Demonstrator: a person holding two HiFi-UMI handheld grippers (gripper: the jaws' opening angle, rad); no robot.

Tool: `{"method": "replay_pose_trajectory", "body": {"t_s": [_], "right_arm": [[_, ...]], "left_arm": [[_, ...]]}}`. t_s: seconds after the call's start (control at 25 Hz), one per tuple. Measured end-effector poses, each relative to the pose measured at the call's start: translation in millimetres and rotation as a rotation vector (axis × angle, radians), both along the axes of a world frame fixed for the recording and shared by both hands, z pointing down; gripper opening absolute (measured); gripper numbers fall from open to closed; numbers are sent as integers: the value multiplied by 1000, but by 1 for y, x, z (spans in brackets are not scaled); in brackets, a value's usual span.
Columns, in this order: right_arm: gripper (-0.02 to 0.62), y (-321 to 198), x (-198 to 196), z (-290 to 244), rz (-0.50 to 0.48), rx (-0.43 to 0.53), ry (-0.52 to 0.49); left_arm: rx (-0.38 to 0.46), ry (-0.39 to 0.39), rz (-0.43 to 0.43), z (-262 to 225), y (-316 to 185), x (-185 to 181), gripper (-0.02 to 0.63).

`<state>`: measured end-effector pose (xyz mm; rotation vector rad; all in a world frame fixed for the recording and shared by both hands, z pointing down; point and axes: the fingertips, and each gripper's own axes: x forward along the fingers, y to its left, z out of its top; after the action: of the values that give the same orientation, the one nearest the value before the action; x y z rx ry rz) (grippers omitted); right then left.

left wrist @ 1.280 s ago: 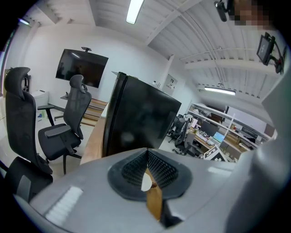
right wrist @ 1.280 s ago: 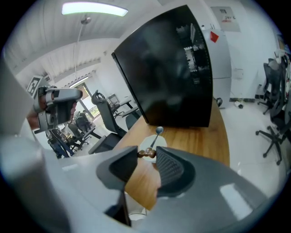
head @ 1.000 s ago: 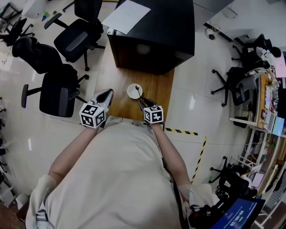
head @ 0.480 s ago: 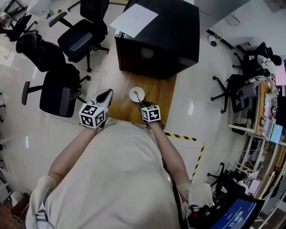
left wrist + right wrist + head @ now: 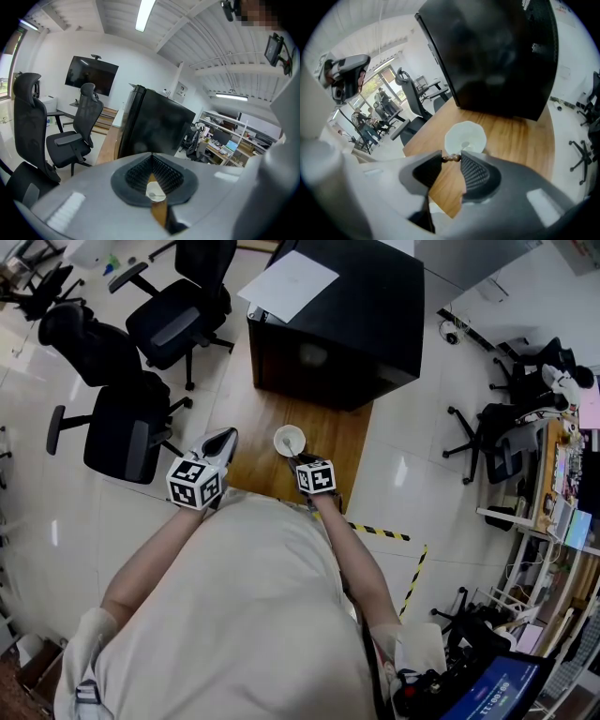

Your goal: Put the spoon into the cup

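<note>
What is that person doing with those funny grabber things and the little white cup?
A person holds a gripper in each hand at a wooden table. The right gripper is clamped on the spoon by its brown handle, and the spoon's other end dips into the white cup. The left gripper is shut and empty, off to the cup's left.

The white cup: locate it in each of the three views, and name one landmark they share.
Head view: cup at centre on the wooden table, just beyond the right gripper.
Left gripper view: cup low centre, small, in the gap beneath the jaws.
Right gripper view: cup at centre, just past the jaws gripping the spoon.
Shared landmark: the black cabinet behind it.
</note>
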<state>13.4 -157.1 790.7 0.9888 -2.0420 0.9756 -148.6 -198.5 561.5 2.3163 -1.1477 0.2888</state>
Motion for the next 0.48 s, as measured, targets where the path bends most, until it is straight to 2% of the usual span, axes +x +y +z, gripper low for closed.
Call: {"method": "replay_pose_trajectory", "body": {"t_s": [0.48], "right_arm": [[127, -1, 7, 12, 29, -29, 31]], "left_arm": [[-3, -10, -13, 1, 7, -6, -23]]}}
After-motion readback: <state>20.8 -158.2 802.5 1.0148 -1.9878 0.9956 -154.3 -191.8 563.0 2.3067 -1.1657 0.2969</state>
